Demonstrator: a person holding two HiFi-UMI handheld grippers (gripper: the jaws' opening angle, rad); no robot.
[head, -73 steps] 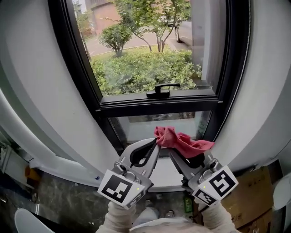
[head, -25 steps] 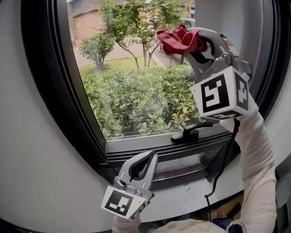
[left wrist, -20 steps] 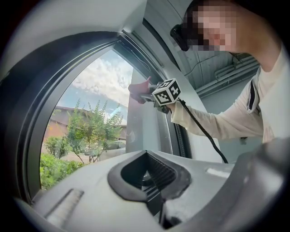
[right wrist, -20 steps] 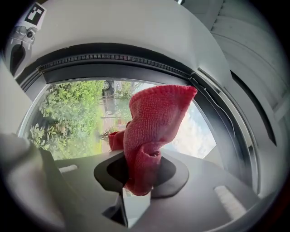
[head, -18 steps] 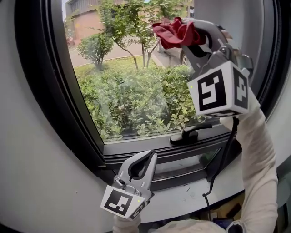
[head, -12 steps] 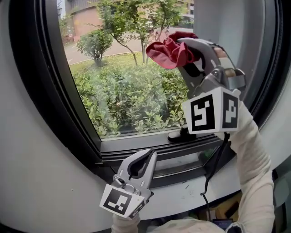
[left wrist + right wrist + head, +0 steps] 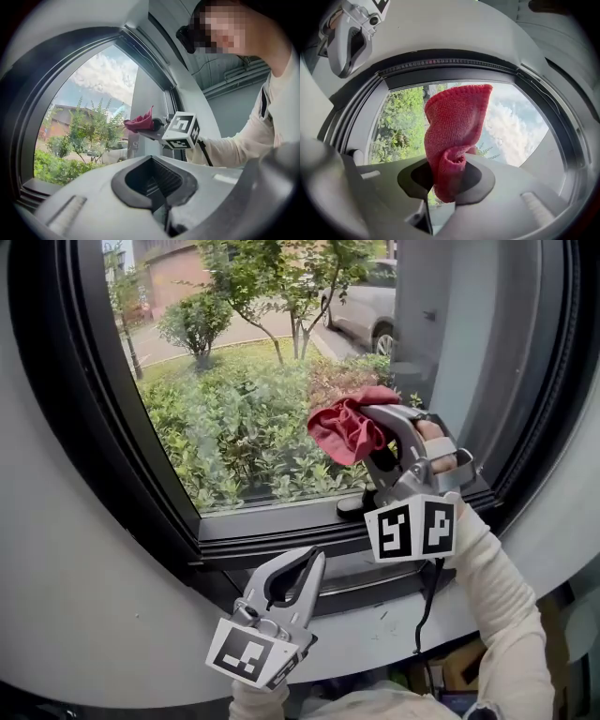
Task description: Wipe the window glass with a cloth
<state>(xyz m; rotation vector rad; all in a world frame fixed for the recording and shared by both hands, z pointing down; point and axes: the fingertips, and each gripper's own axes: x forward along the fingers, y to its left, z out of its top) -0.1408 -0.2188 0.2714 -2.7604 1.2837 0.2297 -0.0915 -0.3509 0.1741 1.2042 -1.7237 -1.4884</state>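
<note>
**Thin pinch on cloth, handle close**

Right gripper [image 7: 373,430] jaws are clamped on a bunched fold of the red cloth [image 7: 342,430], low right on the window glass [image 7: 234,381]. Left gripper [image 7: 312,563] jaws are together and empty, nearer, below the frame. Risks: friction could drag the cloth free, or the gripper could clip the handle [image 7: 354,506] just below.

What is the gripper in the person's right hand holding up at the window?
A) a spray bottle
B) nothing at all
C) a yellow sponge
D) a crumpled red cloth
D: the right gripper is shut on a crumpled red cloth, bunched up against the glass.
</note>
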